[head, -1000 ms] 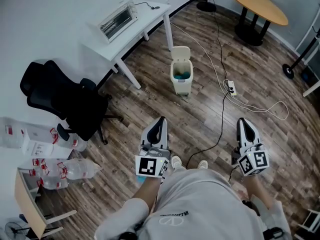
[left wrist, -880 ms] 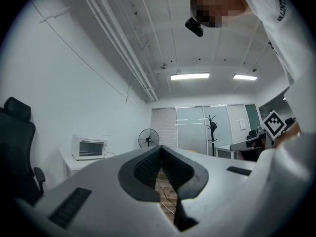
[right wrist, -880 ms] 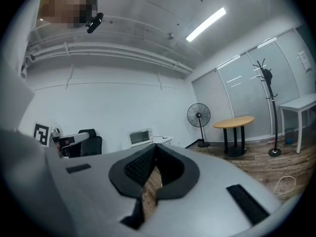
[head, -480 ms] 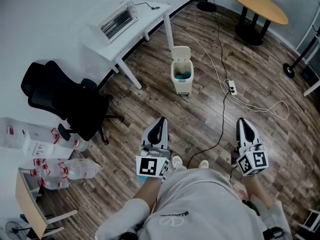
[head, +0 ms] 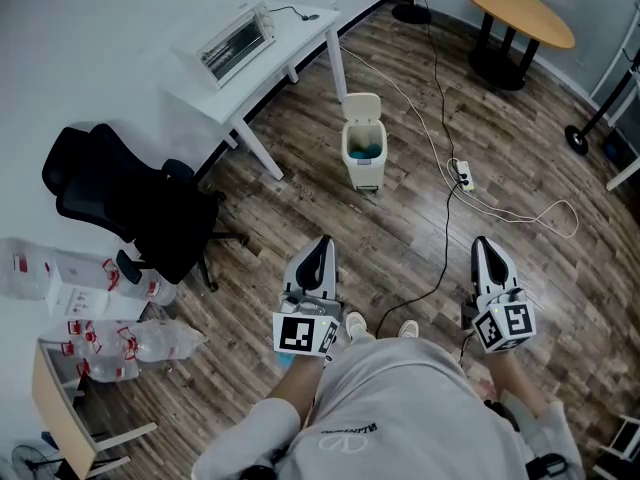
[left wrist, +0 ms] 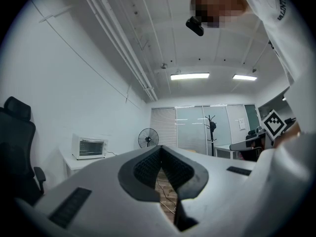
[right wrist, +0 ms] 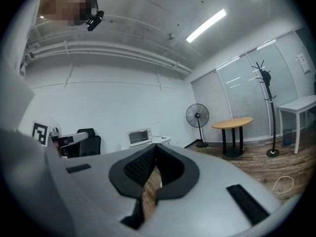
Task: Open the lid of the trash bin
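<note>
With left gripper (head: 322, 240) and right gripper (head: 484, 240) pressed together on nothing, I stand well back from the trash bin (head: 362, 168) beside the white table (head: 290, 43), its upturned lid (head: 361, 105) probably light plastic, best taken at the free edge.

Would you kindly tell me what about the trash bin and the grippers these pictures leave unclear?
- Trash bin: in the head view it is too small to name its teal contents or to see any pedal.
- Bin in both gripper views: not shown. The bodies of the left gripper and right gripper fill the lower picture.
- Bottles: in the head view the labels are too small to read.
</note>
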A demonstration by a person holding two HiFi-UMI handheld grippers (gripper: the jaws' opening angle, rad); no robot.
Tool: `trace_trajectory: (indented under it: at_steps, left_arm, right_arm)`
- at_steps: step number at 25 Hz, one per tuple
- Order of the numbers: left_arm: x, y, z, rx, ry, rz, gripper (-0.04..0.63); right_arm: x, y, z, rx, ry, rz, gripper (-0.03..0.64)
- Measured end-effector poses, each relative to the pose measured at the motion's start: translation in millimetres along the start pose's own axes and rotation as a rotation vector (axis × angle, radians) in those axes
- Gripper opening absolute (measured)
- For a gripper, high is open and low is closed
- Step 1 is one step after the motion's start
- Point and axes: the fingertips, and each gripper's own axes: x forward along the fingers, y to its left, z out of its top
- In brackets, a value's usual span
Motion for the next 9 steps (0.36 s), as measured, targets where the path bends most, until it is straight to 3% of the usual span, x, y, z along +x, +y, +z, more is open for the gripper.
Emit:
trace_trajectory:
  at_steps: [9]
  left_arm:
    - [1.4, -0.7, -0.1, -0.002, -0.001, -0.006, 0.002]
  right_arm:
    - [-2.2, 4.0, 2.0, -0.042, -0.005, 0.006, 0.015]
